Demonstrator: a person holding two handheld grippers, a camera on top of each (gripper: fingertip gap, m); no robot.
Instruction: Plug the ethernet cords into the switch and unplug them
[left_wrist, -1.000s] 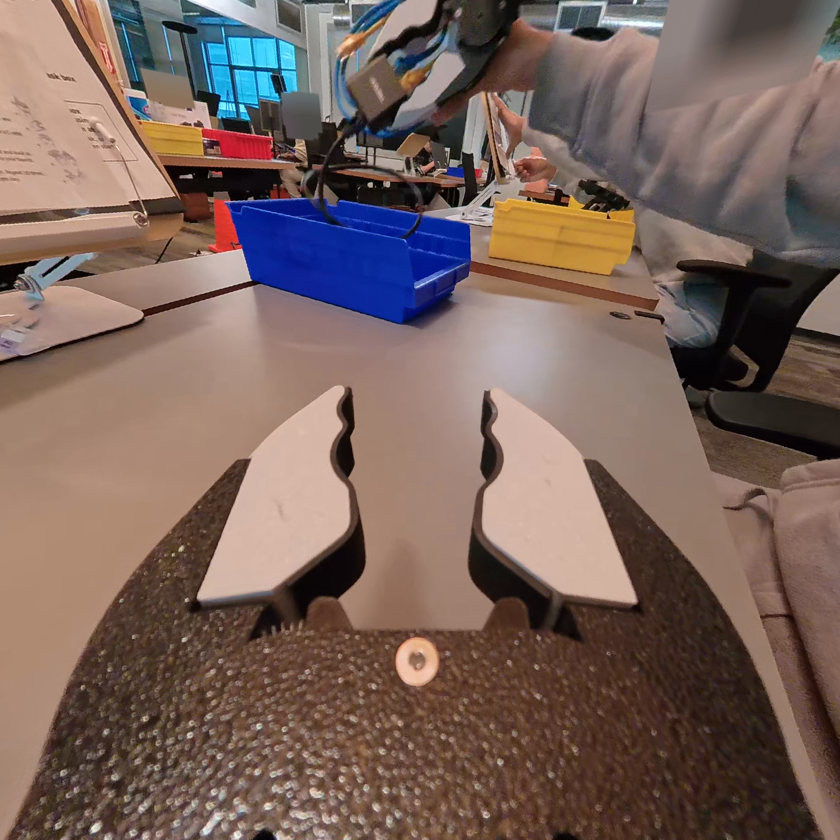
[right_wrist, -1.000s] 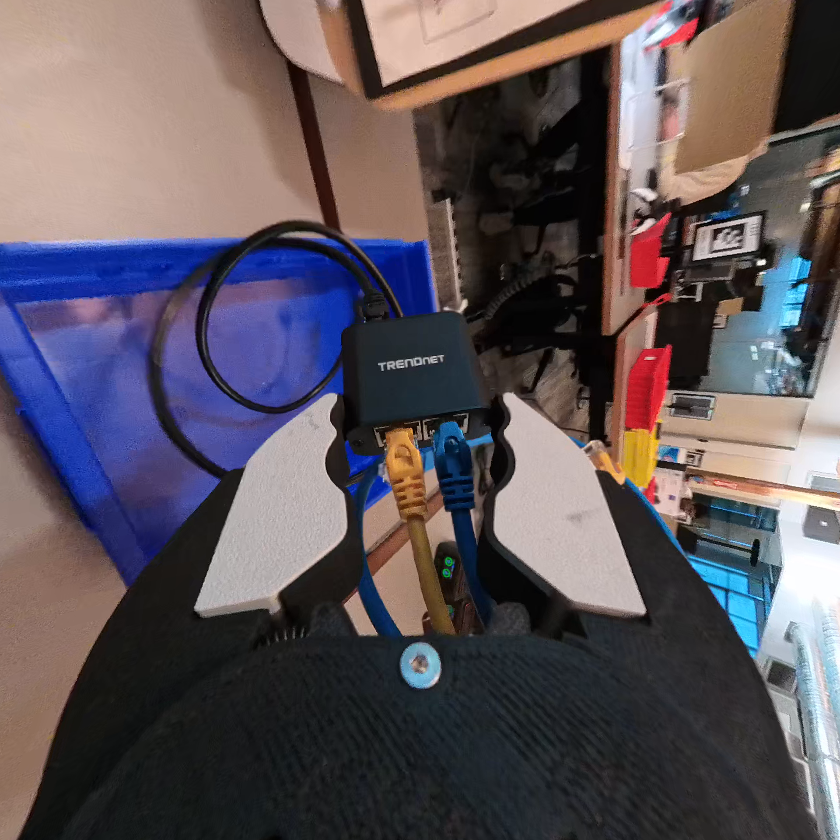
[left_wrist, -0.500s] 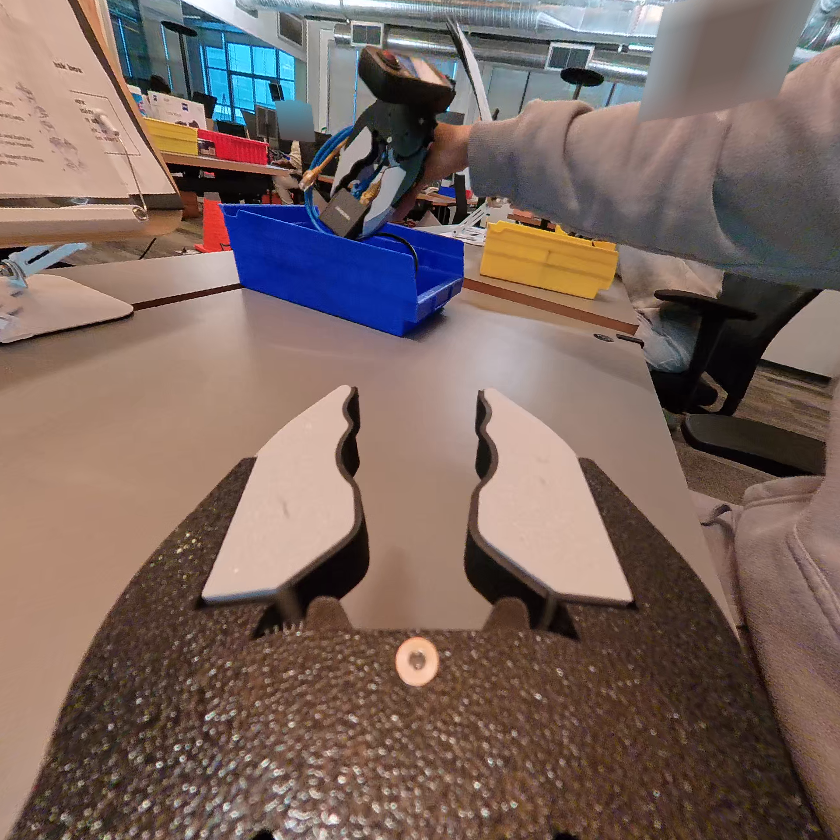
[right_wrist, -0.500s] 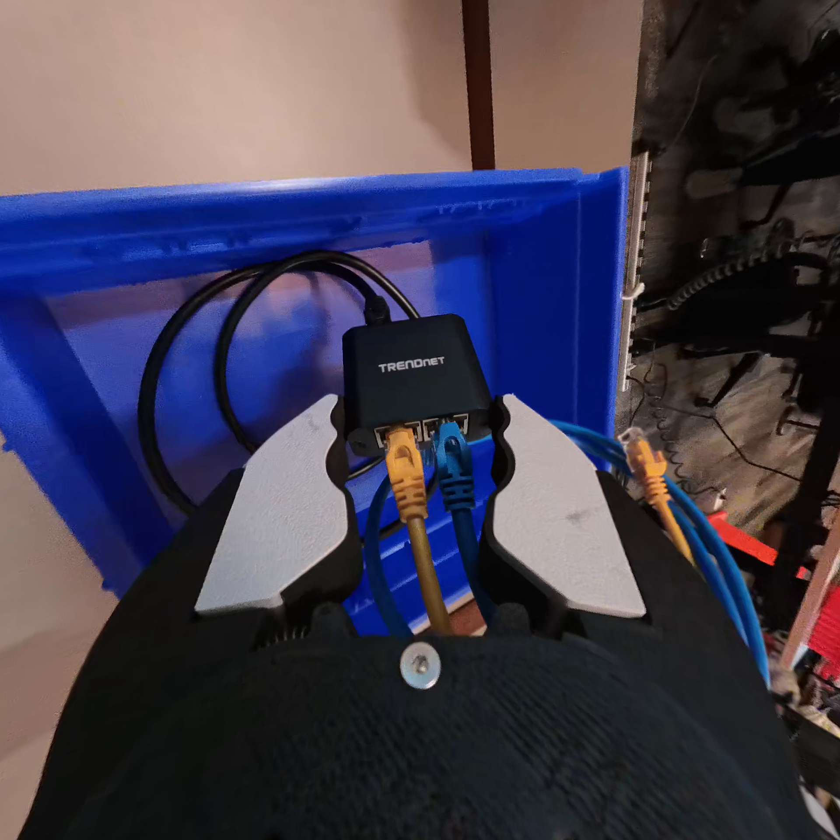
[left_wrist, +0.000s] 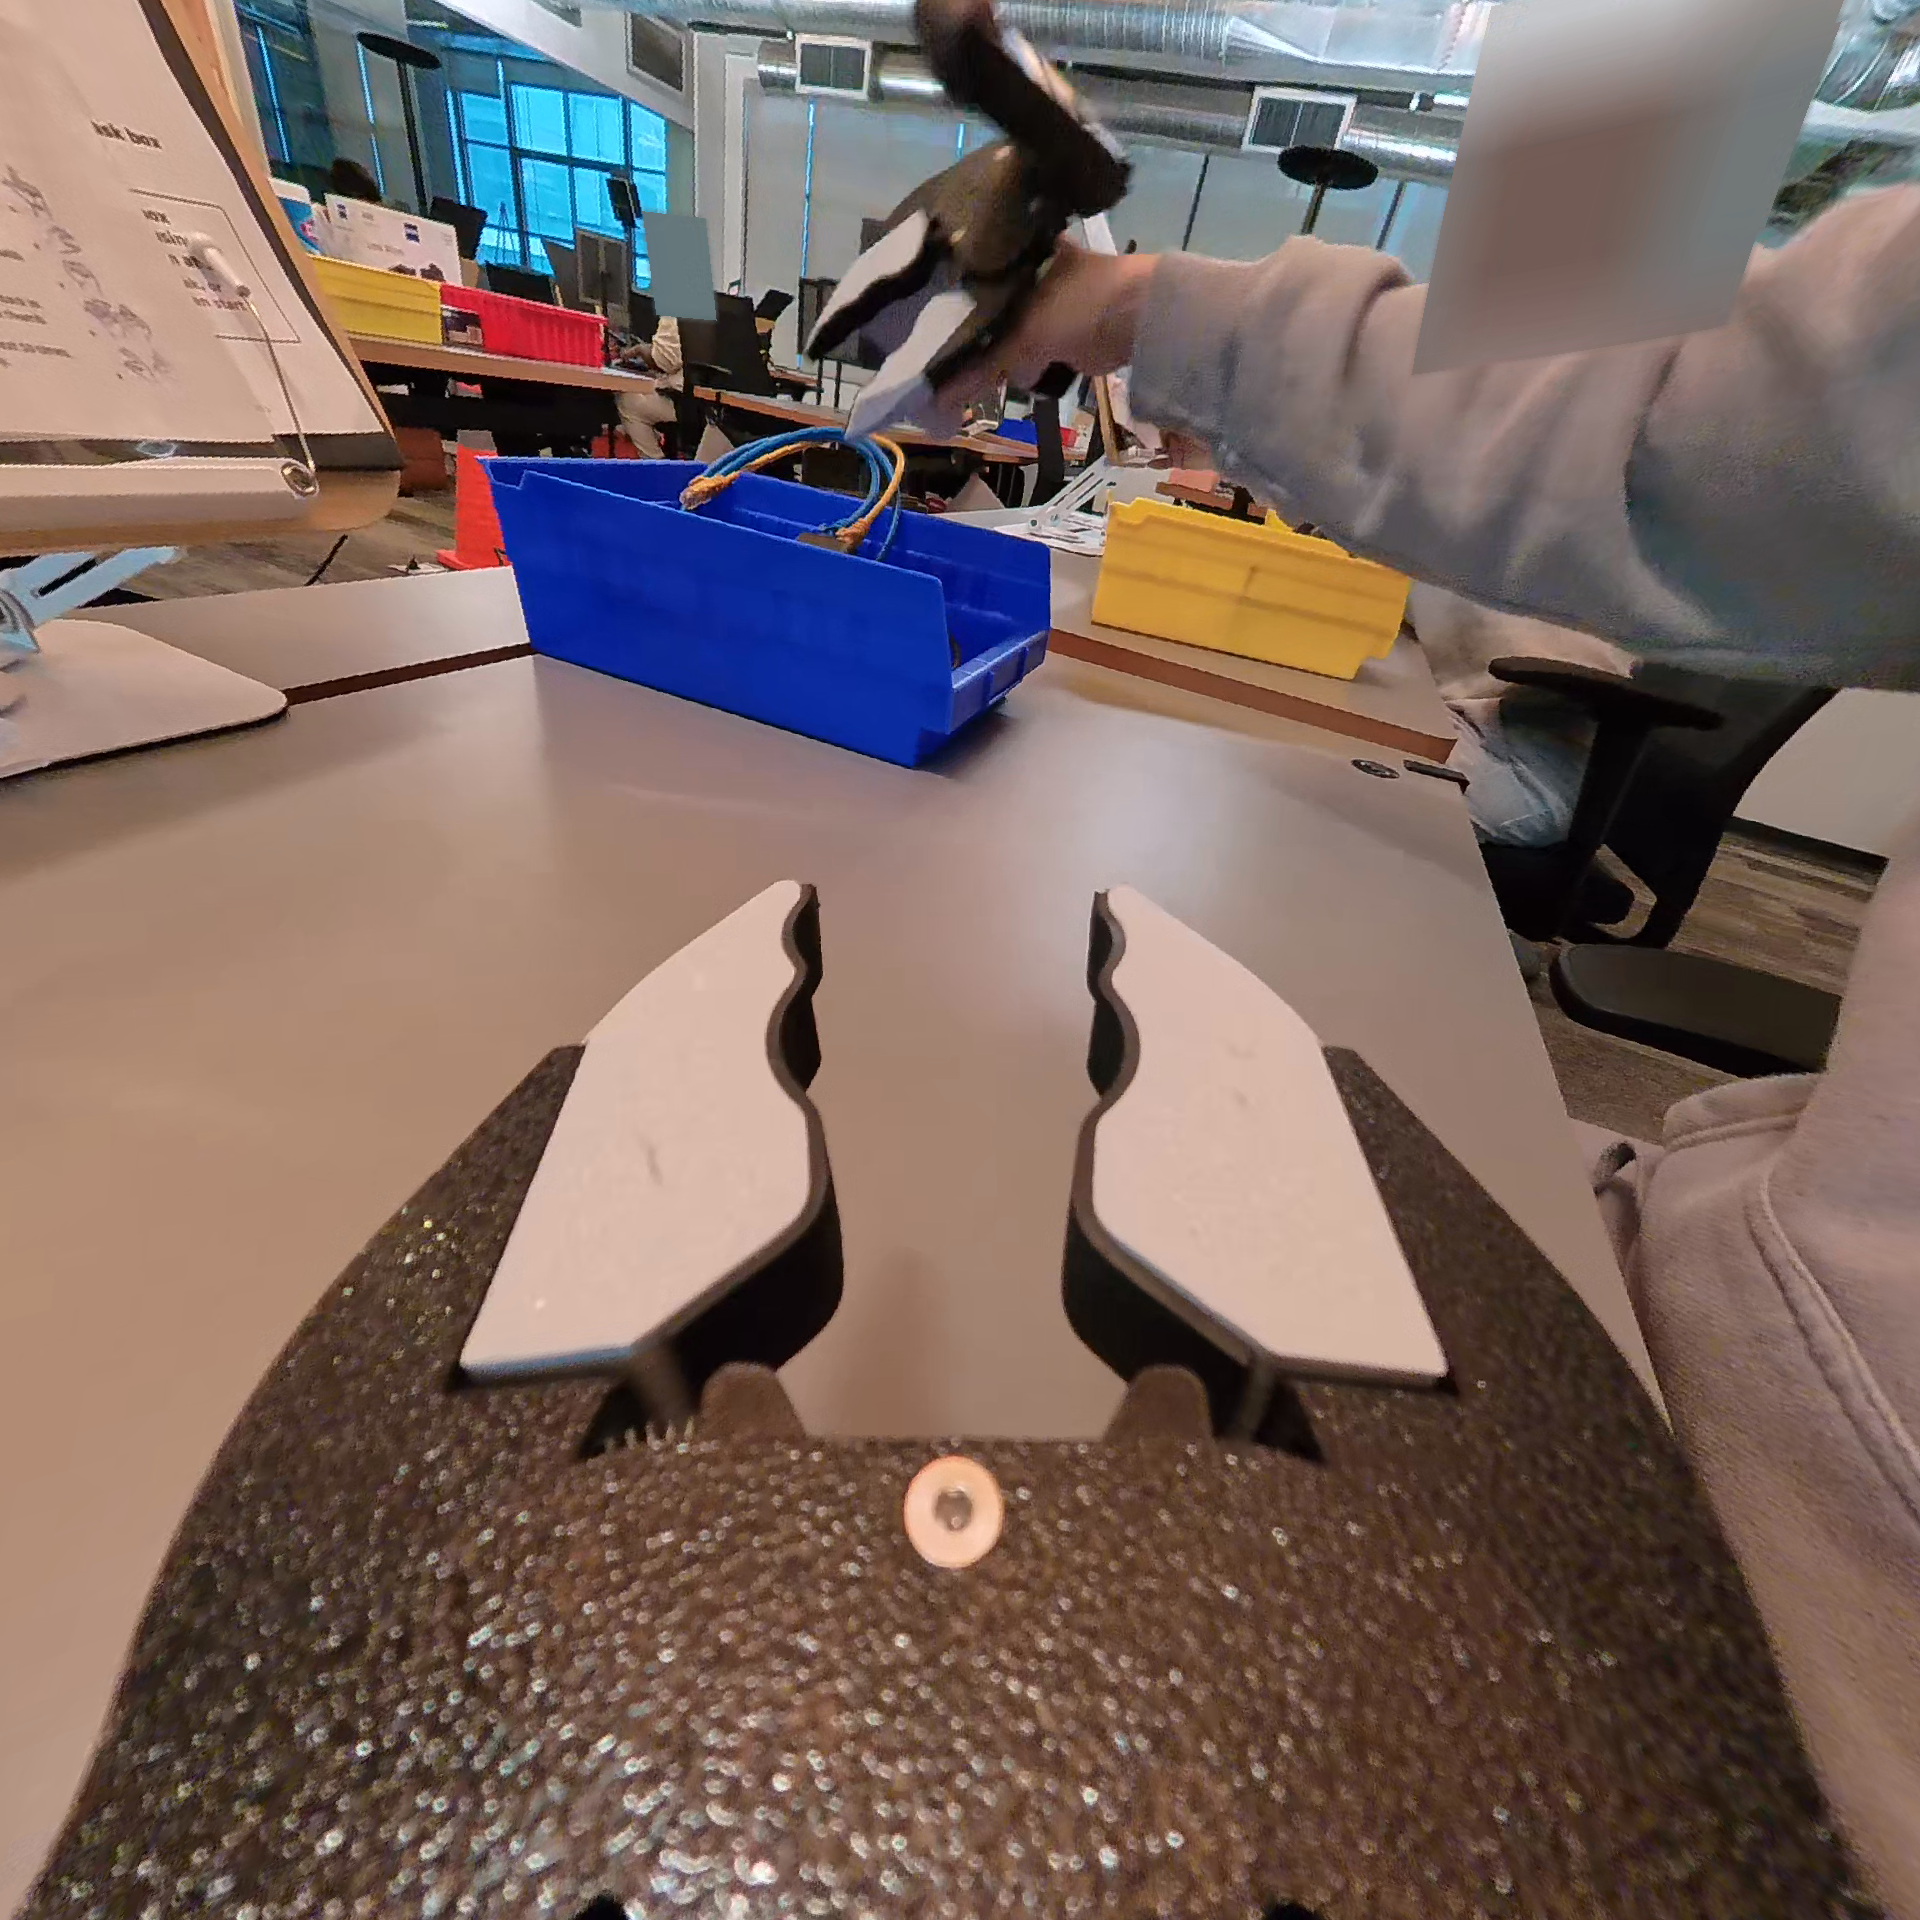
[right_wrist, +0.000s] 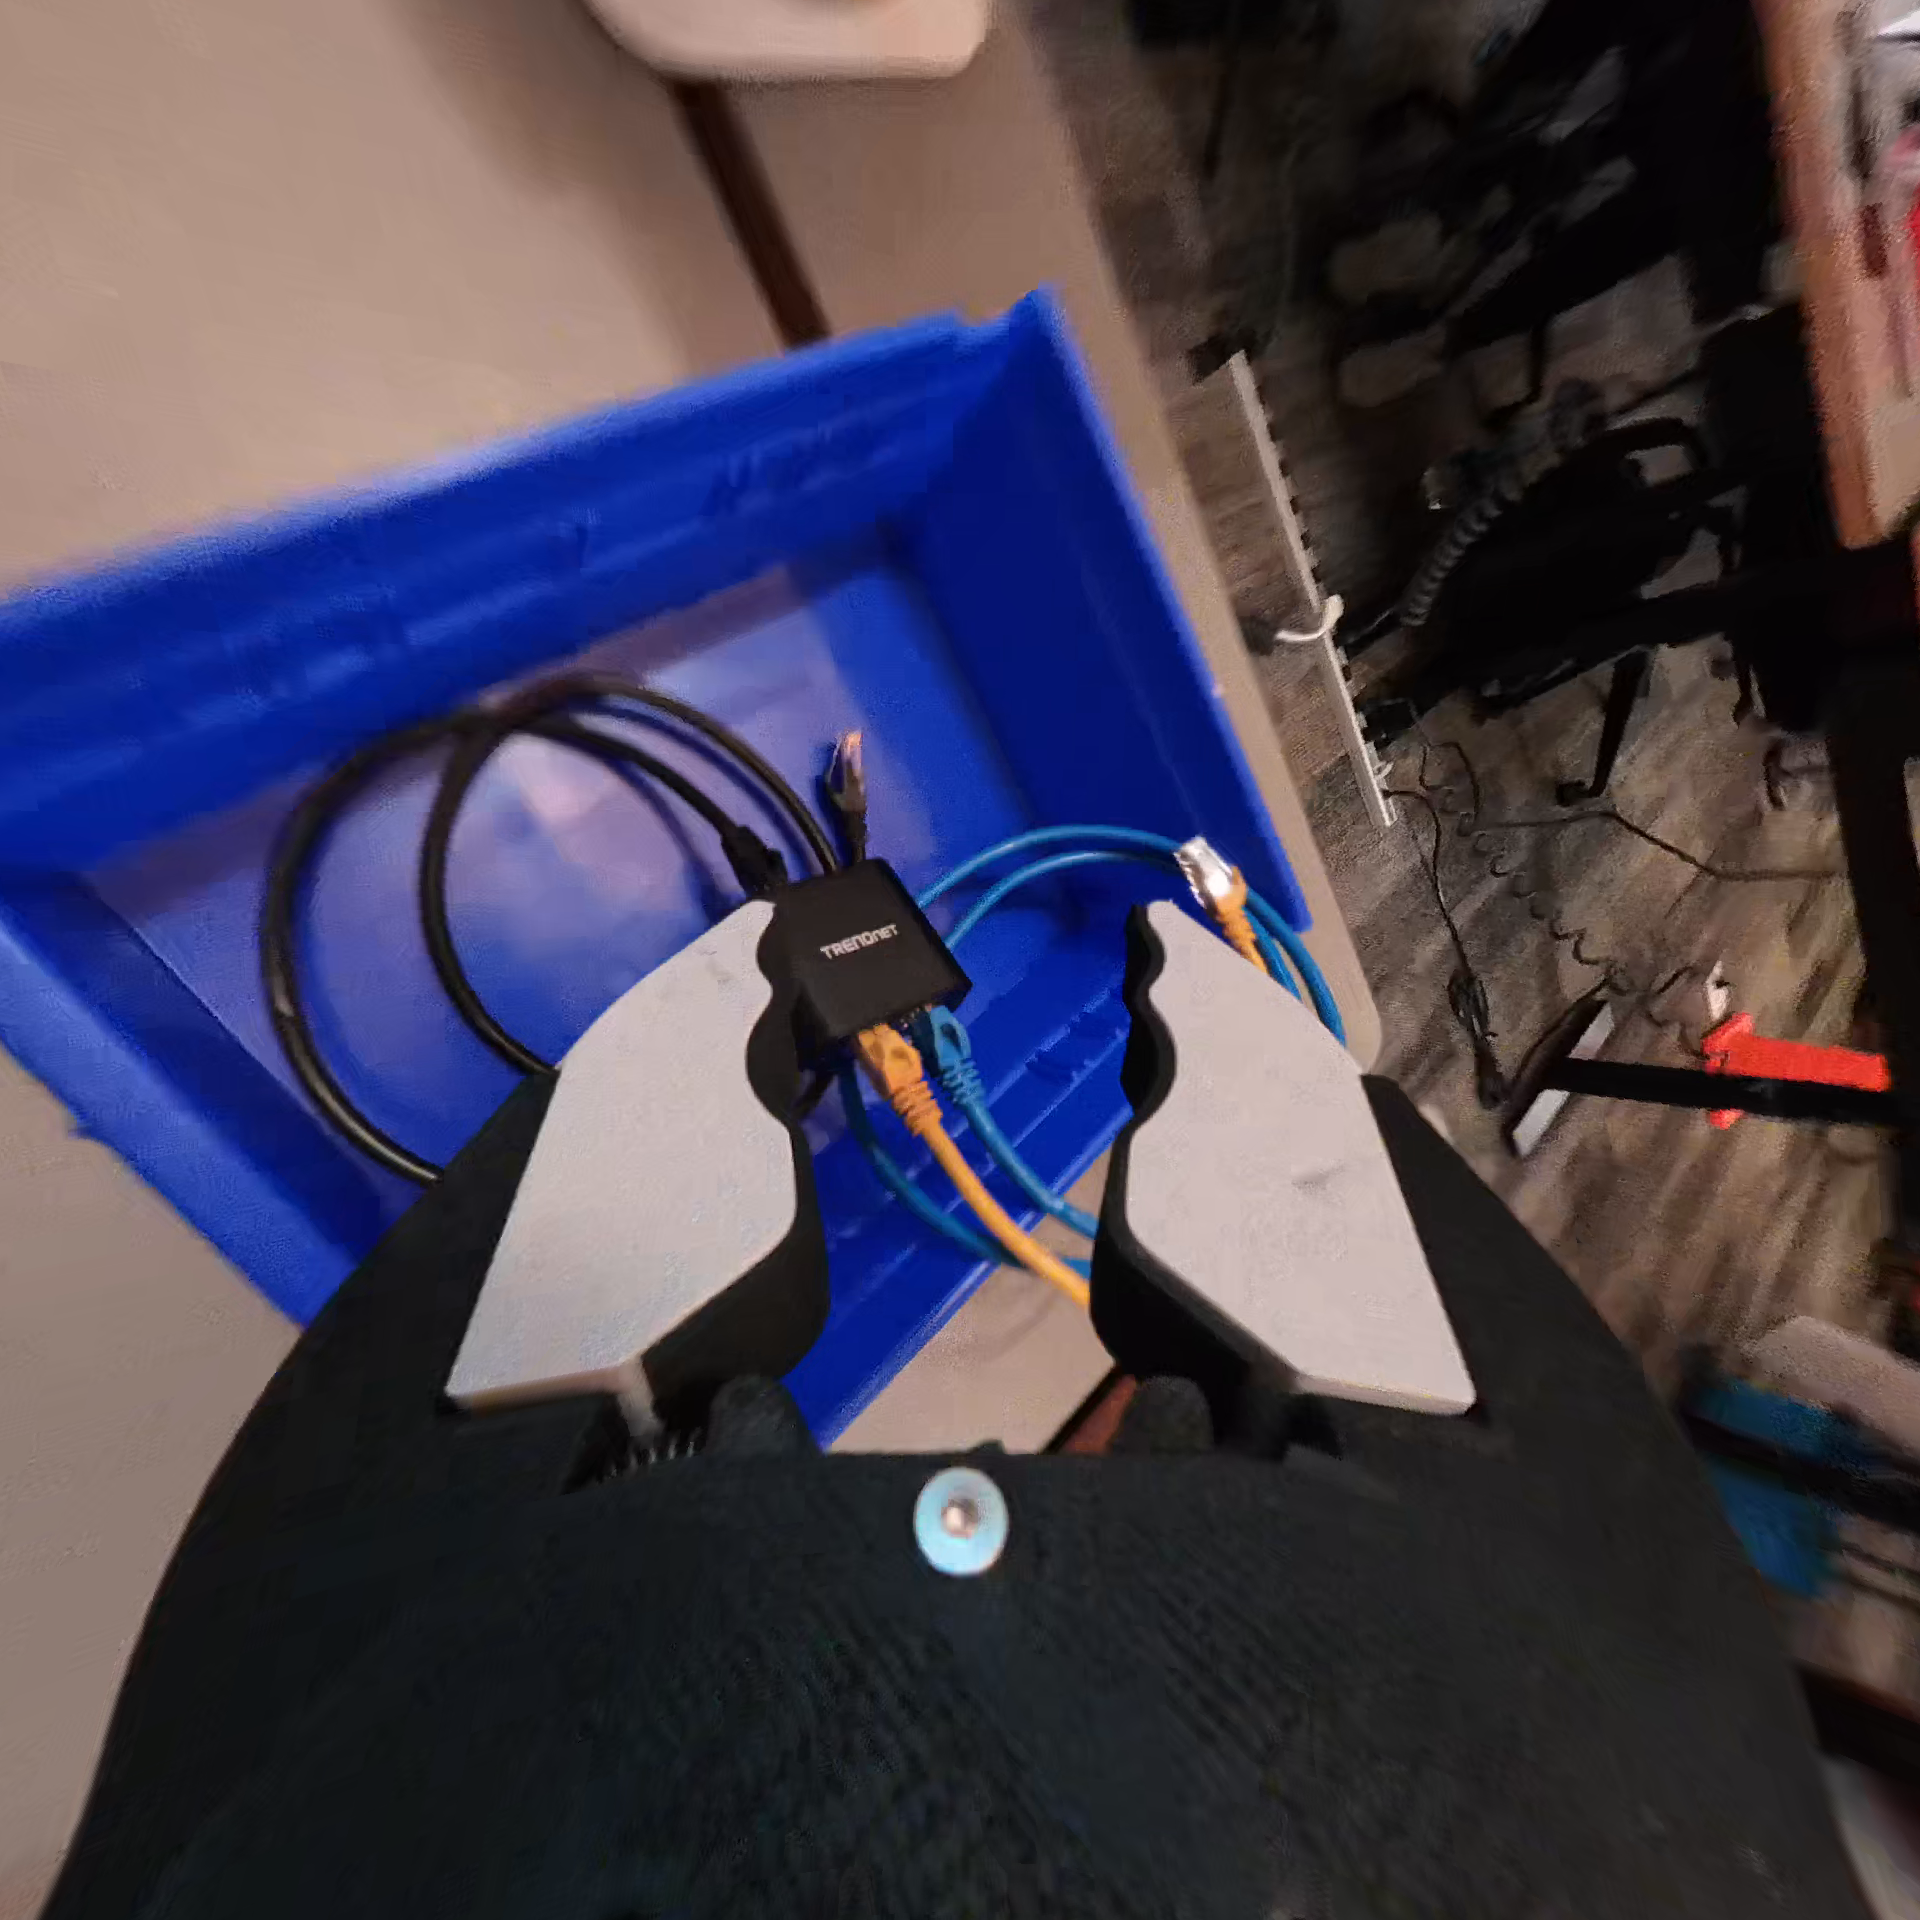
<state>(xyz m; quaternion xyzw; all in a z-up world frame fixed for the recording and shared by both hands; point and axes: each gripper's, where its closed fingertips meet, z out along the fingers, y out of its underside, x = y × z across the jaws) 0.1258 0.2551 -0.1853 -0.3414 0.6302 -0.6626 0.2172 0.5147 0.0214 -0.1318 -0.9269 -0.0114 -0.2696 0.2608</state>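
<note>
The black switch (right_wrist: 862, 961) lies in the blue bin (right_wrist: 520, 540) with a yellow cord (right_wrist: 904, 1081) and a blue cord (right_wrist: 951, 1049) plugged into it. A loose yellow plug end (right_wrist: 1221, 899) rests near the bin's wall. My right gripper (right_wrist: 951, 925) is open and empty, hovering above the switch; it also shows in the left wrist view (left_wrist: 831, 387), above the bin (left_wrist: 727, 613). The cords (left_wrist: 821, 468) loop over the bin's rim. My left gripper (left_wrist: 951, 904) is open and empty, low over the grey table (left_wrist: 416, 883).
A coiled black cable (right_wrist: 364, 935) lies in the bin, attached to the switch. A yellow bin (left_wrist: 1247, 592) stands at the back right, a document stand (left_wrist: 135, 312) at the left, an office chair (left_wrist: 1662, 831) beyond the table's right edge. A person's grey sleeve (left_wrist: 1507, 436) reaches across. The grippers' ends are close to 45 cm from one another.
My right gripper carried the switch down into the blue bin, opened, let it go and drew back above it. The left gripper has stayed put.
</note>
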